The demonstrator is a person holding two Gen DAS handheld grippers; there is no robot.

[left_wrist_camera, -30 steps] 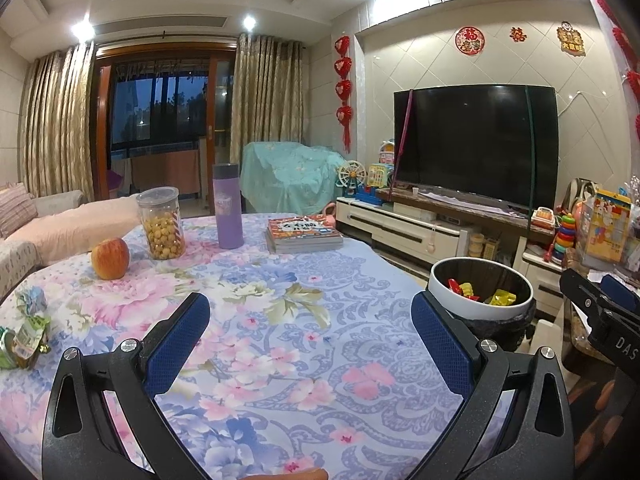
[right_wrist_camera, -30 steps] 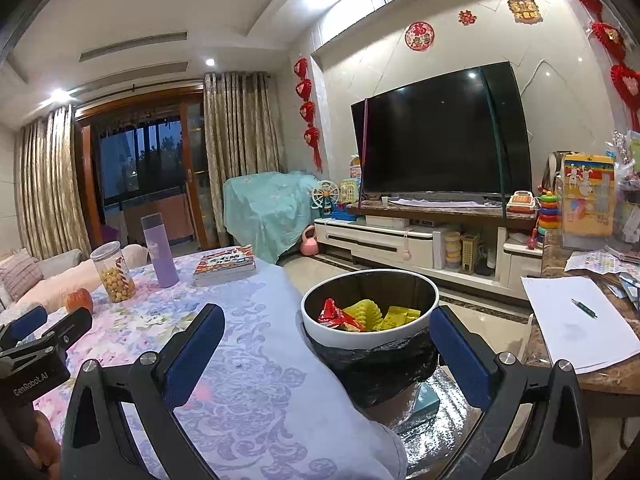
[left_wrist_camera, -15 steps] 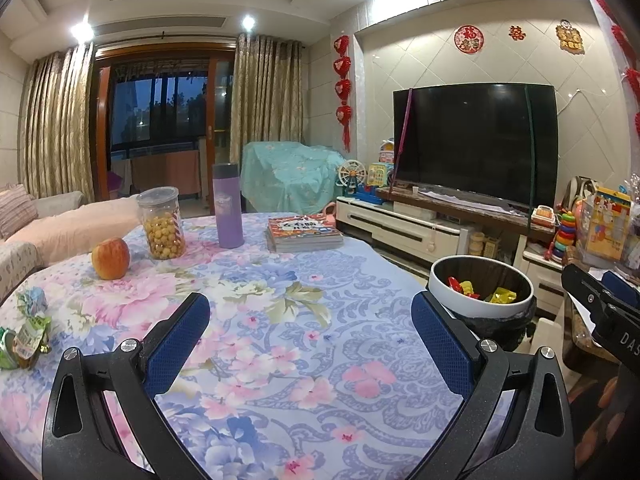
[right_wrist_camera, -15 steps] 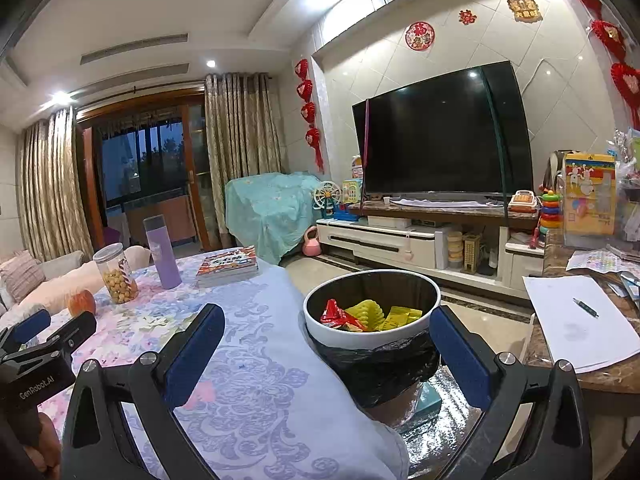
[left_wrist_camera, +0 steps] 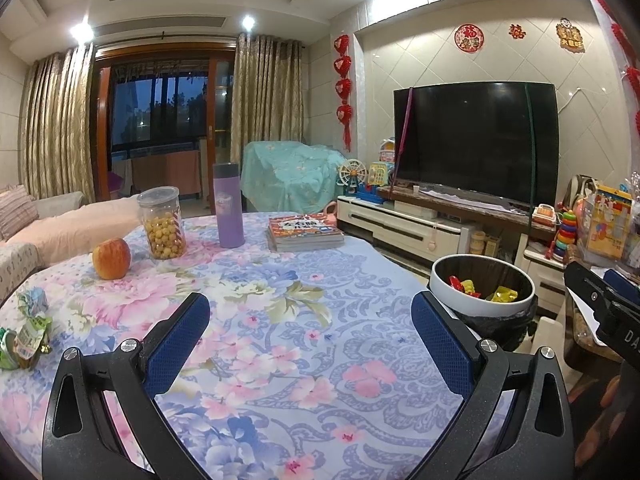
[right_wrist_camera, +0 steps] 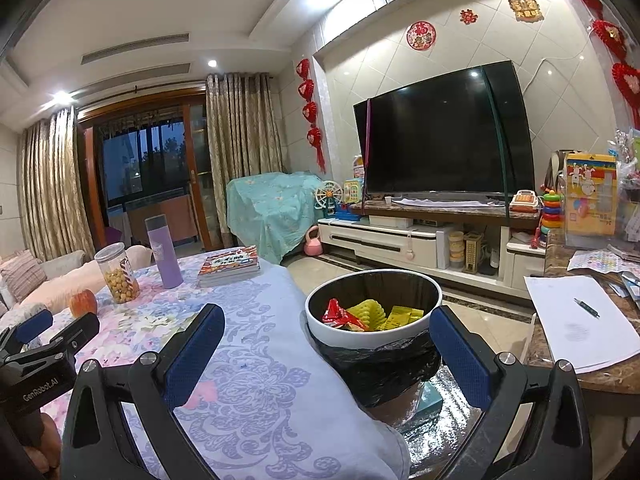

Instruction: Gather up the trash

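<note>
Nothing moved | both claws (left_wrist_camera: pixel 310 338) (right_wrist_camera: pixel 326 346) spread (empty) | bin (right_wrist_camera: pixel 374 330) beside table edge (right_wrist_camera: pixel 296 300)

White lettering reading "GenRobot.AI" stood on the black body of the left gripper (right_wrist_camera: pixel 48 336), seen from the right wrist. On the right gripper (left_wrist_camera: pixel 612 304), at the edge of the left wrist view, only the letters "DA" could be read. The print on the book cover (left_wrist_camera: pixel 302 226) and the red wall decoration (left_wrist_camera: pixel 469 38) was too small to read.

Floral pink-blue tablecloth (left_wrist_camera: pixel 280 320); purple bottle (left_wrist_camera: pixel 229 206); white-rimmed bin (right_wrist_camera: pixel 374 330), black liner.
</note>
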